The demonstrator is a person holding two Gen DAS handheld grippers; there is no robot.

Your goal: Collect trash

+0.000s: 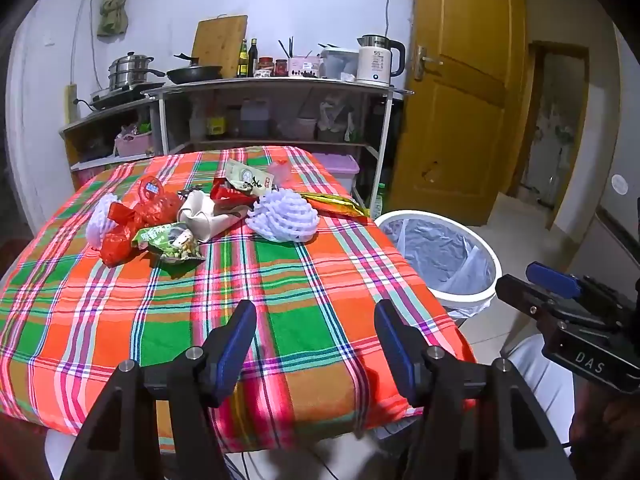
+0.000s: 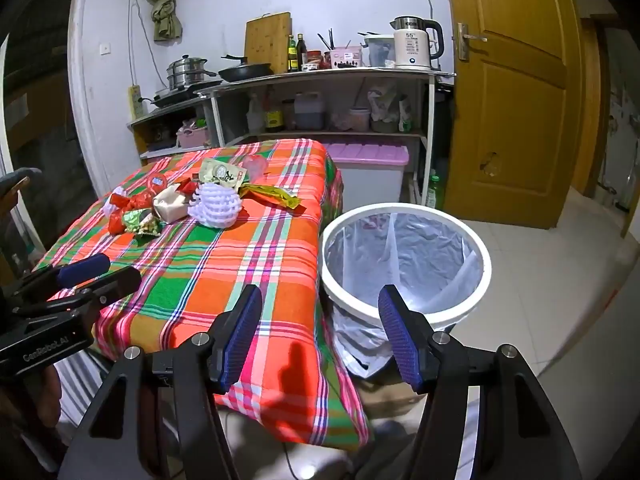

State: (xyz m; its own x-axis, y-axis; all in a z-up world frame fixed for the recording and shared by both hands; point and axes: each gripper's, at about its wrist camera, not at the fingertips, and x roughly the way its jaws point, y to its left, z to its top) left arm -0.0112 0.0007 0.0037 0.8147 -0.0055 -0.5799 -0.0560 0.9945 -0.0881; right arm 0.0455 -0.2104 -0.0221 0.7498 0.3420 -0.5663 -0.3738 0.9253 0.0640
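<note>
A heap of trash lies on the far half of the plaid-clothed table (image 1: 280,300): a white foam fruit net (image 1: 283,216) (image 2: 216,205), a red plastic bag (image 1: 132,220), a green snack wrapper (image 1: 170,242) (image 2: 142,220), a beige paper bag (image 1: 204,216), a gold wrapper (image 1: 336,202) (image 2: 272,195) and a tea packet (image 1: 248,178). A white bin (image 1: 444,256) (image 2: 404,256) with a clear liner stands on the floor right of the table. My left gripper (image 1: 316,336) hovers open over the table's near half. My right gripper (image 2: 320,328) is open above the table's right edge and the bin.
Behind the table stands a metal shelf unit (image 1: 276,88) with pots, a pan, bottles and a kettle (image 1: 378,60). A lilac-lidded storage box (image 2: 368,176) sits beside it. A yellow wooden door (image 1: 460,92) is at the right, with tiled floor (image 2: 540,280) around the bin.
</note>
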